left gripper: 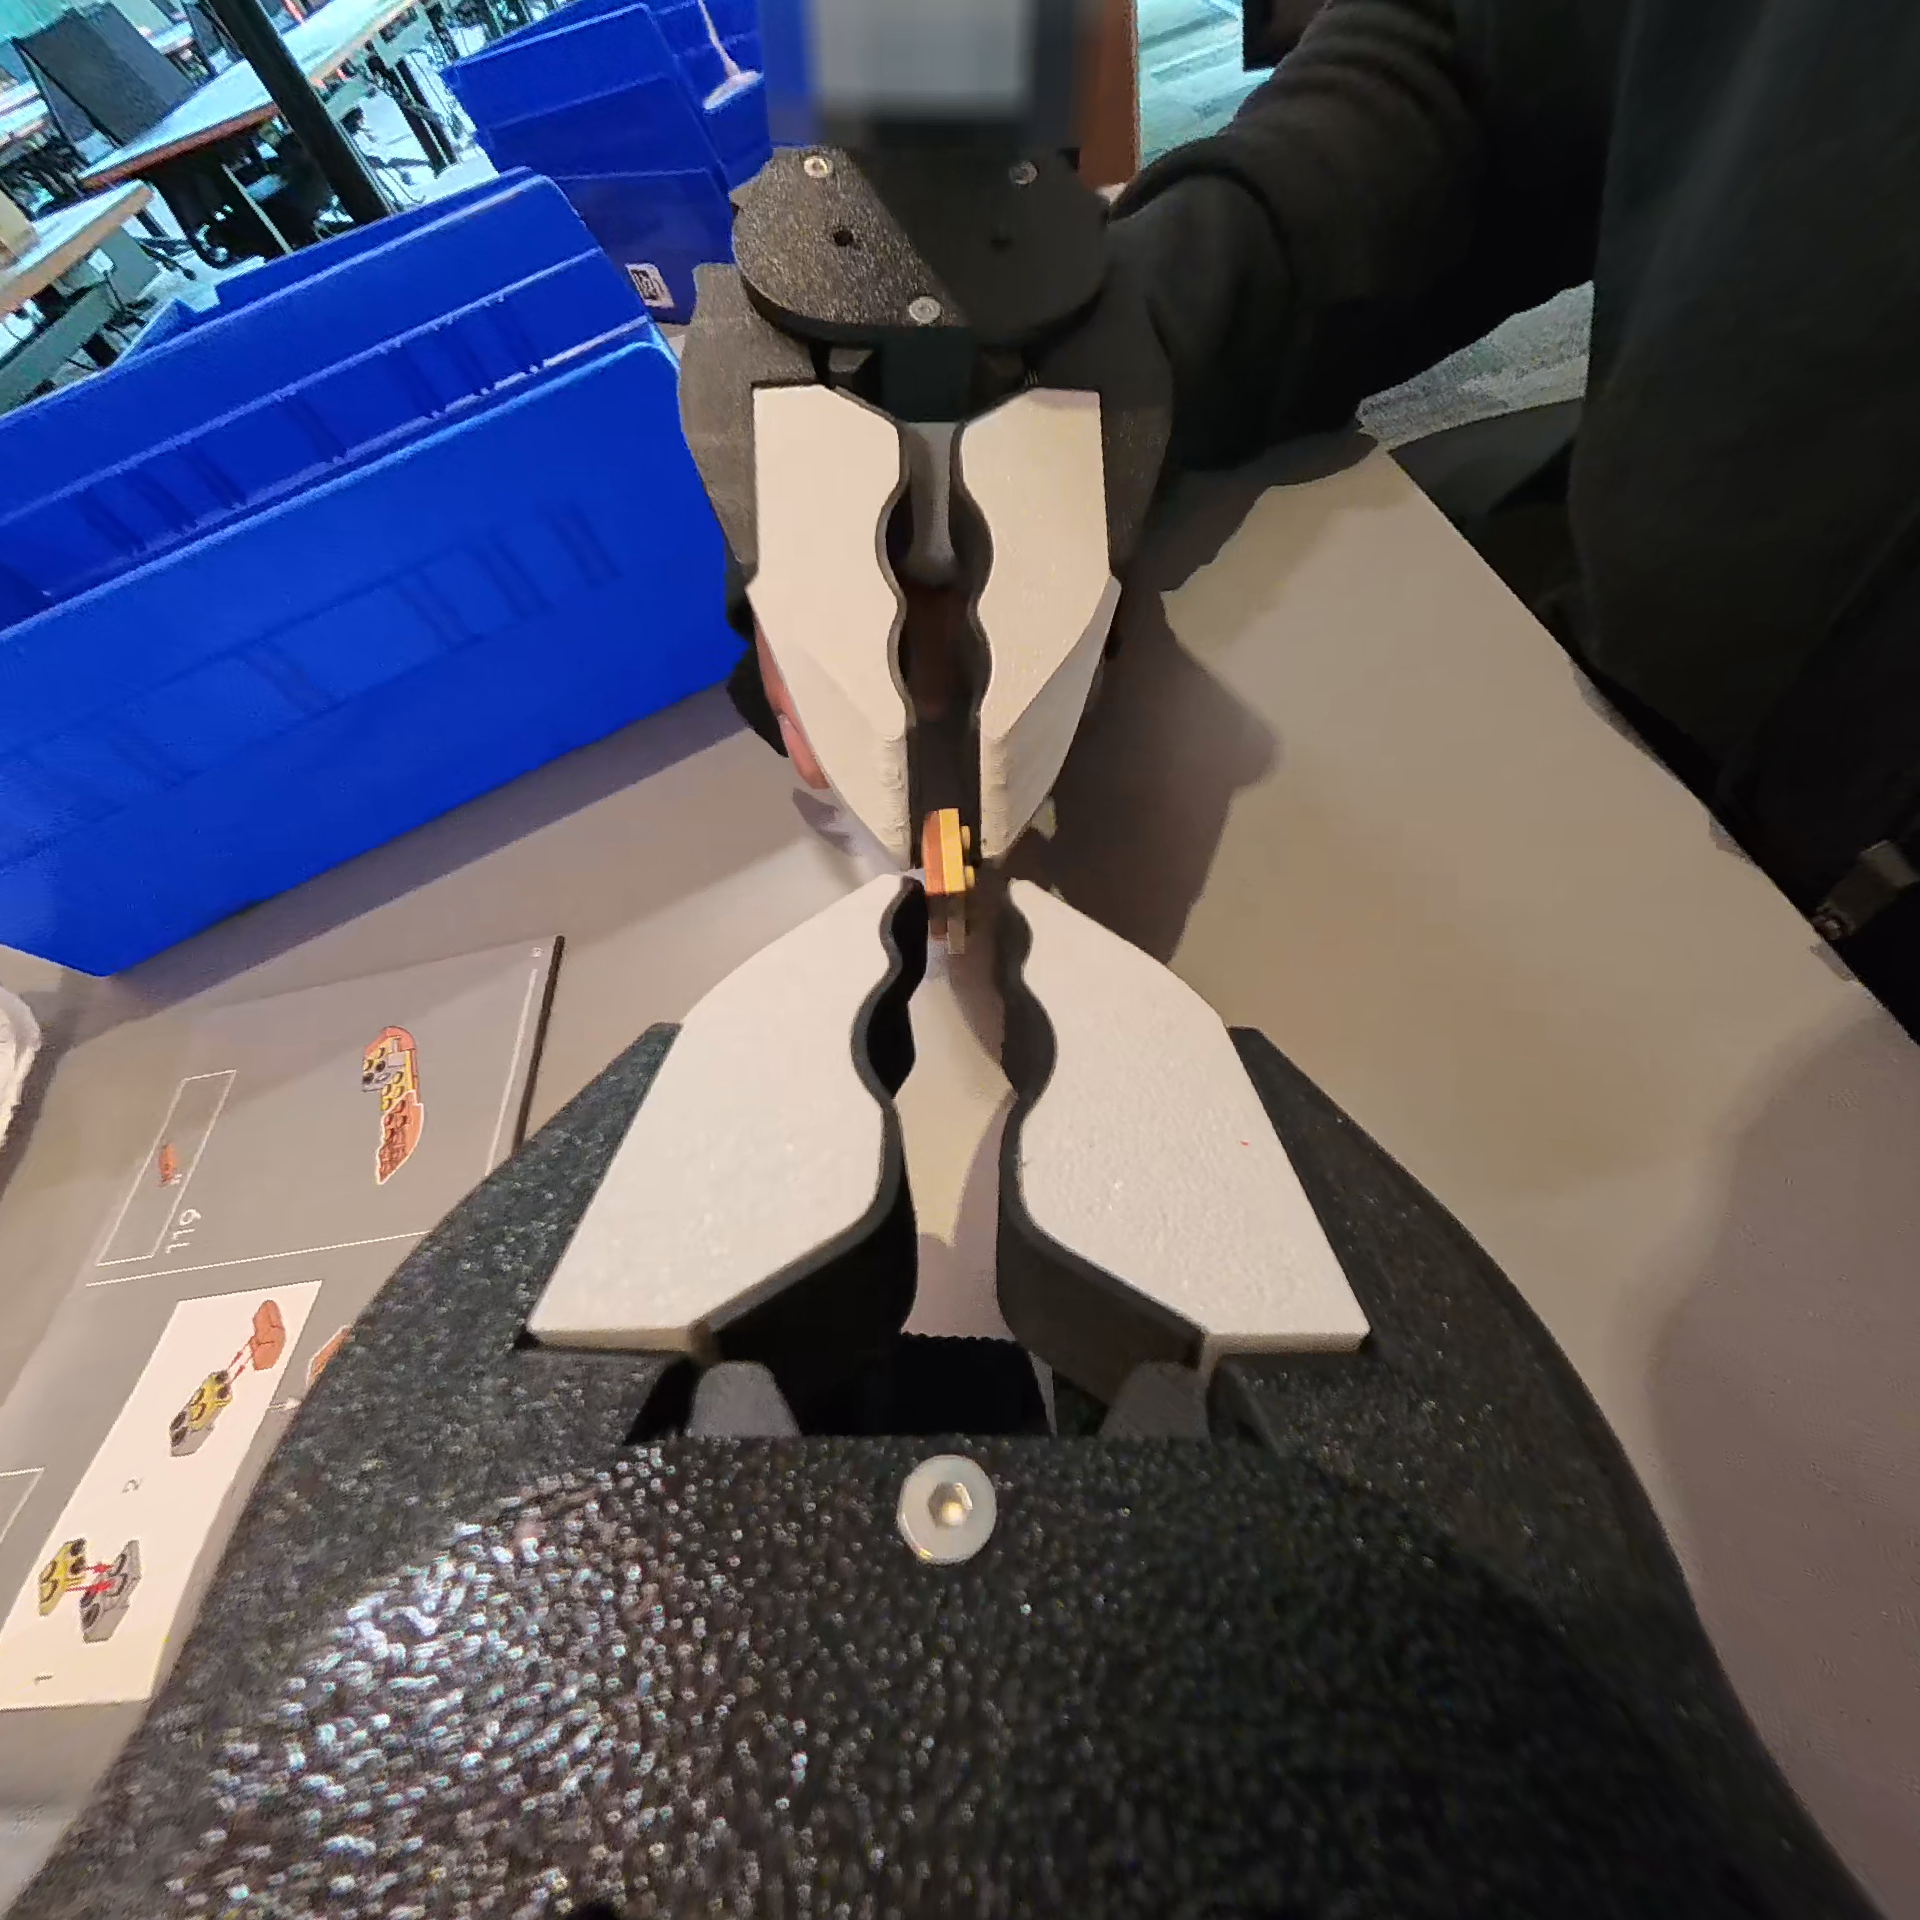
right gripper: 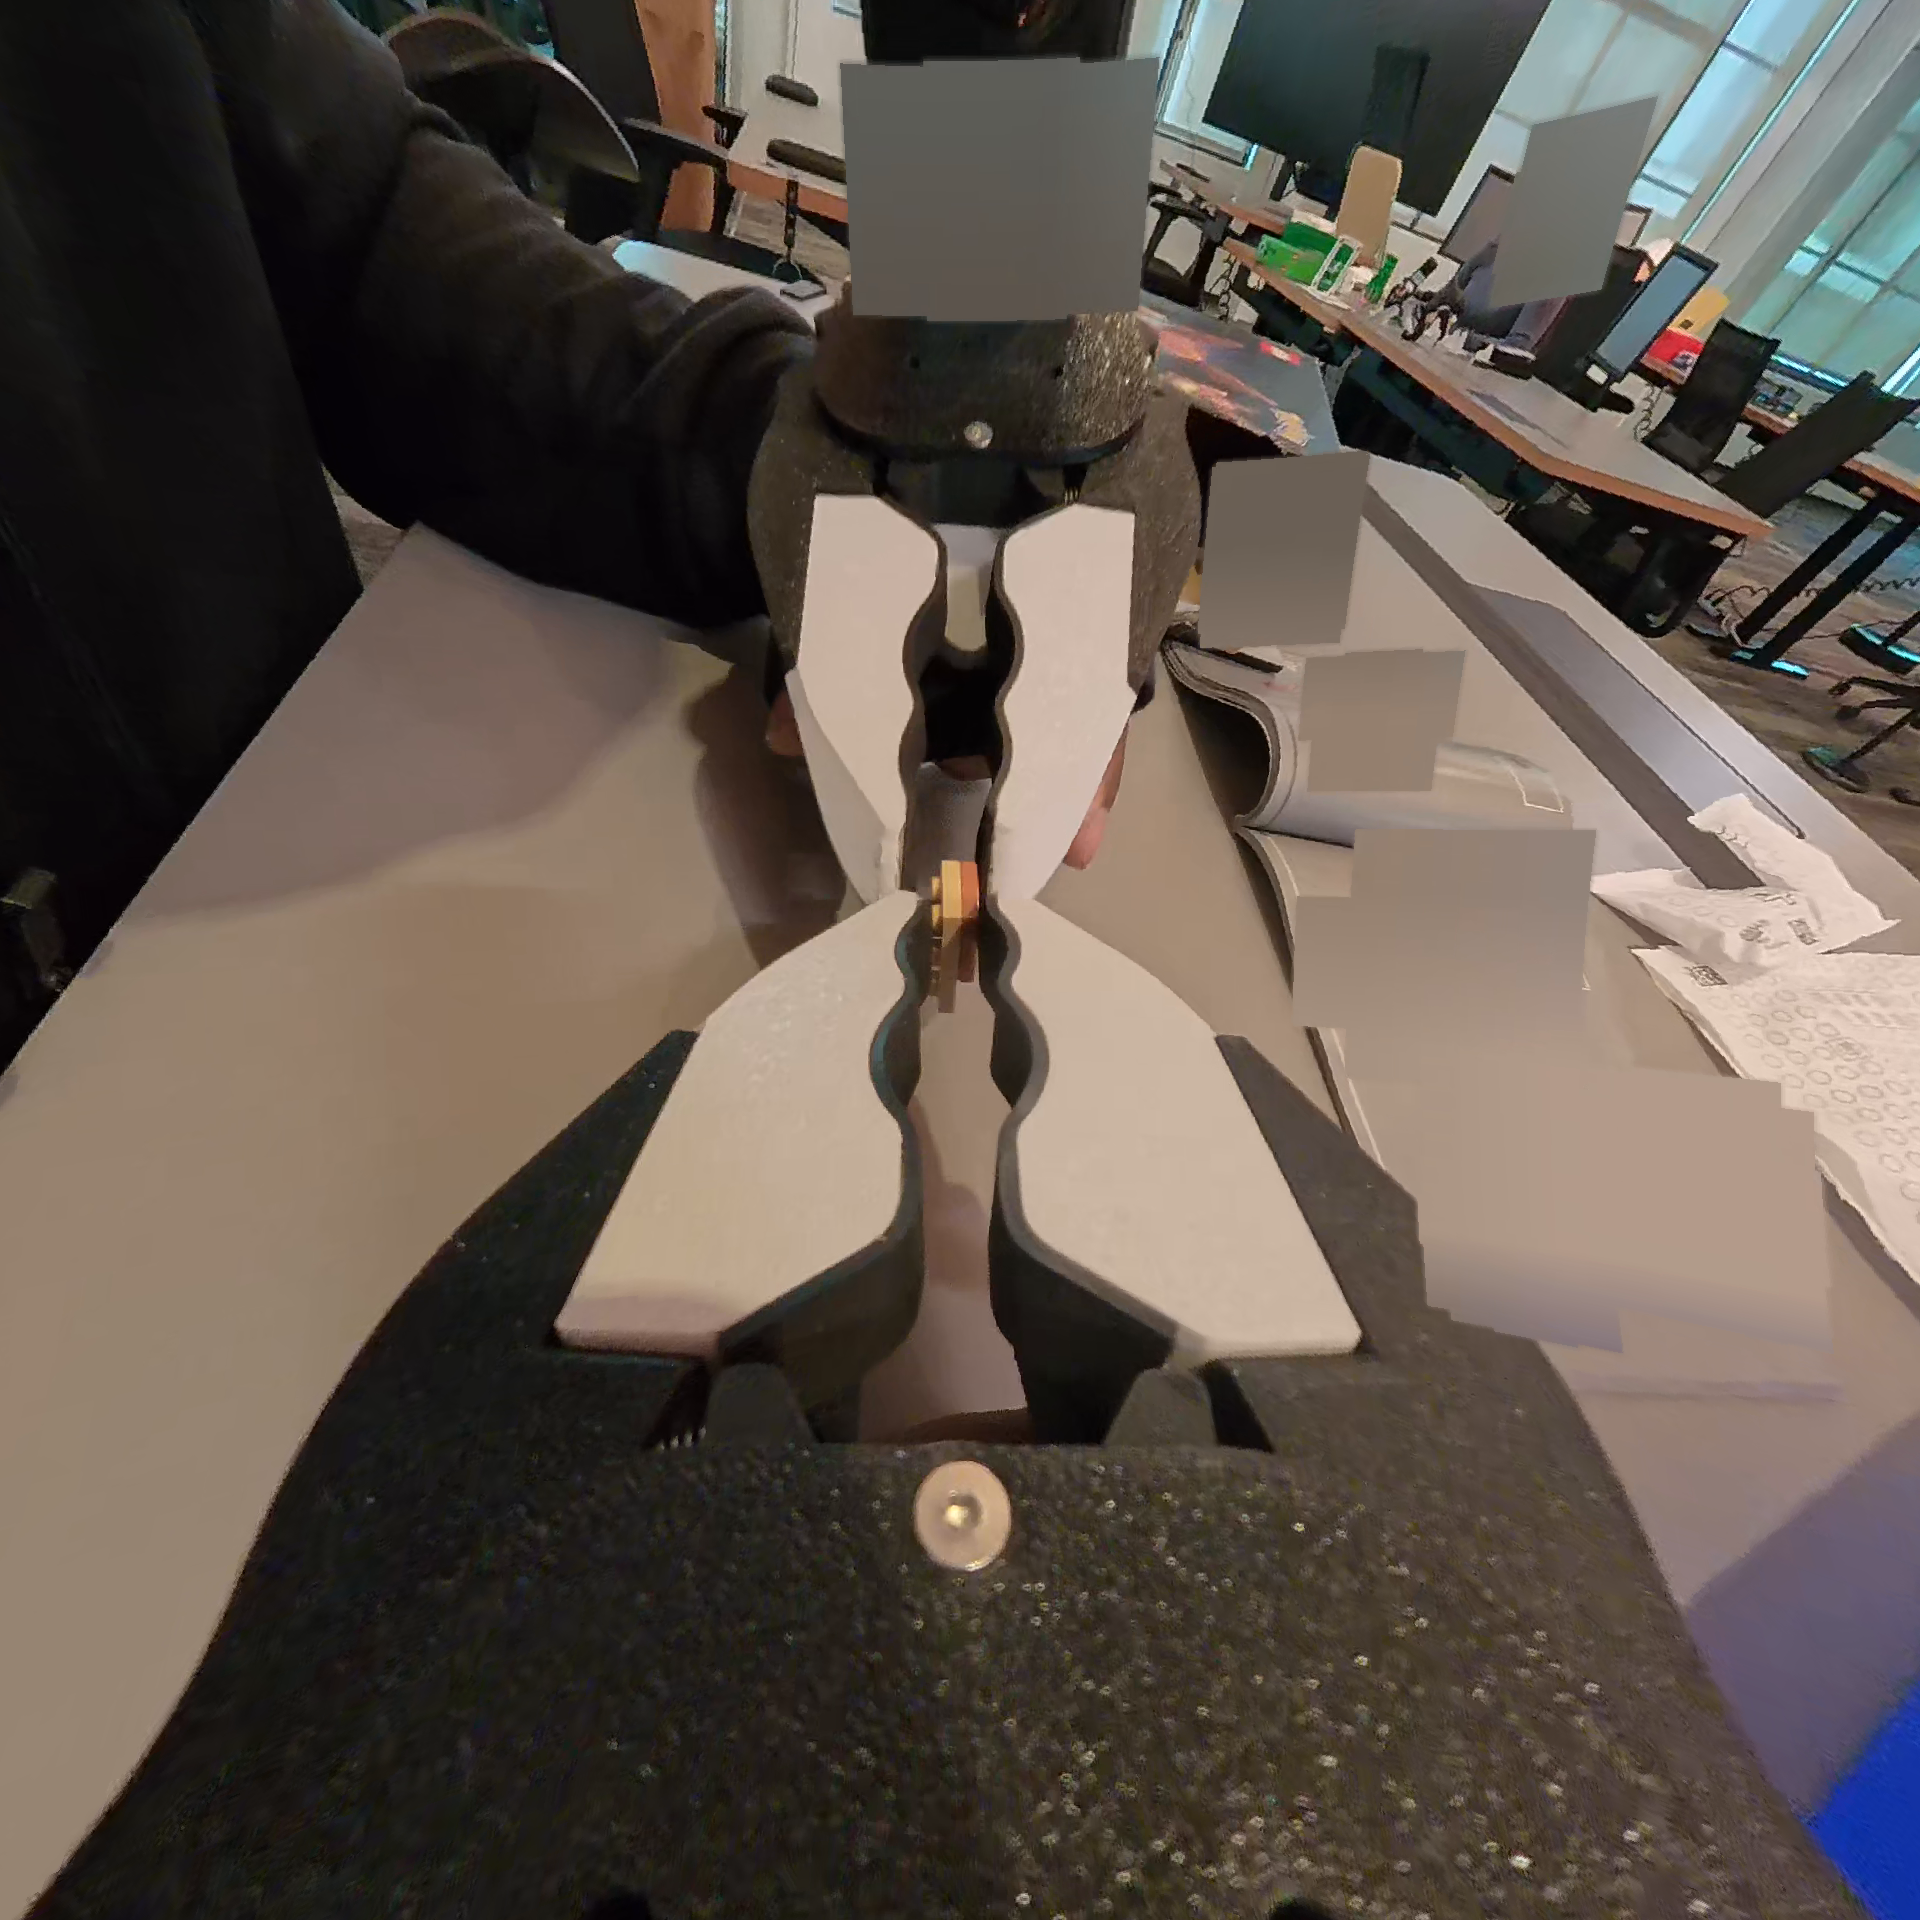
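Left wrist view has one small brick stack [left gripper: 945, 857] right in the middle, up in the air over the grey table [left gripper: 1455, 831]. I can count two layers in it, one yellow and one orange.

Two grippers meet tip to tip at the stack. The right gripper [left gripper: 948, 847] comes in from 12 o'clock, and its two white fingers are squeezed on the stack. The left gripper [left gripper: 961, 894] comes up from 6 o'clock. Its two fingers stand a little apart around the bottom end of the stack, with a gap on one side.

One black sleeve [left gripper: 1351, 260] reaches in from 1 o'clock behind the right gripper.

One booklet [left gripper: 312, 1143] with brick drawings lies open on the table at 8 o'clock. At least three blue bins [left gripper: 312, 675] stand in a row from 9 to 11 o'clock.

Right wrist view shows two white paper bags [right gripper: 1745, 914] on the table at 3 o'clock.
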Demonstrator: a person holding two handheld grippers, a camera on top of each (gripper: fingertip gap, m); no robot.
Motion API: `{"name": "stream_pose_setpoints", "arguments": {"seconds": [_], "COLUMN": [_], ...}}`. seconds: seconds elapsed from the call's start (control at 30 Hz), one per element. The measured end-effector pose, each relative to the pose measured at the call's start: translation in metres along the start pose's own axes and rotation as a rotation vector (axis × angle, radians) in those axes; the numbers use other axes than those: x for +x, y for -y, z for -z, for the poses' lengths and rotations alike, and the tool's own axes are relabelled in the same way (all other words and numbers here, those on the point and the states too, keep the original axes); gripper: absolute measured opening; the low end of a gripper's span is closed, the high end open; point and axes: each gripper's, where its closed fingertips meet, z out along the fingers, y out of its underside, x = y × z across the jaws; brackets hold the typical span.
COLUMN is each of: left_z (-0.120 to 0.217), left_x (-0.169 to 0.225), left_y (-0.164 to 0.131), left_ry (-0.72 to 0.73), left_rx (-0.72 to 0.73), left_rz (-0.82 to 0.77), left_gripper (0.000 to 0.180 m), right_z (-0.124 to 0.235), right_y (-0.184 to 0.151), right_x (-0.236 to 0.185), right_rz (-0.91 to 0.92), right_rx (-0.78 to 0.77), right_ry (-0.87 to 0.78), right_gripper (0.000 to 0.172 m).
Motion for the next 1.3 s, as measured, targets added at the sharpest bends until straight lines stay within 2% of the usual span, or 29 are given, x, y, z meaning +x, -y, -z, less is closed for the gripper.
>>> {"name": "stream_pose_setpoints", "arguments": {"seconds": [0.7,0.87,1.03,1.3], "left_z": [-0.002,0.001,0.001,-0.001], "left_x": [-0.004,-0.009,-0.012,-0.013], "left_y": [-0.005,0.004,0.005,0.006], "left_ry": [0.032,0.052,0.064,0.073], "left_rx": [-0.031,0.041,0.051,0.084], "left_rz": [-0.03,0.032,0.042,0.074], "left_gripper": [0.008,0.008,0.011,0.004], "right_z": [-0.001,0.004,0.01,0.01], "right_y": [-0.003,0.006,0.017,0.016], "right_x": [0.001,0.008,0.014,0.013], "right_rz": [0.002,-0.06,-0.092,-0.082], "right_rx": [-0.018,0.056,0.152,0.151], "right_ry": [-0.012,-0.023,-0.042,-0.04], "right_gripper": [0.008,0.008,0.008,0.008]}}
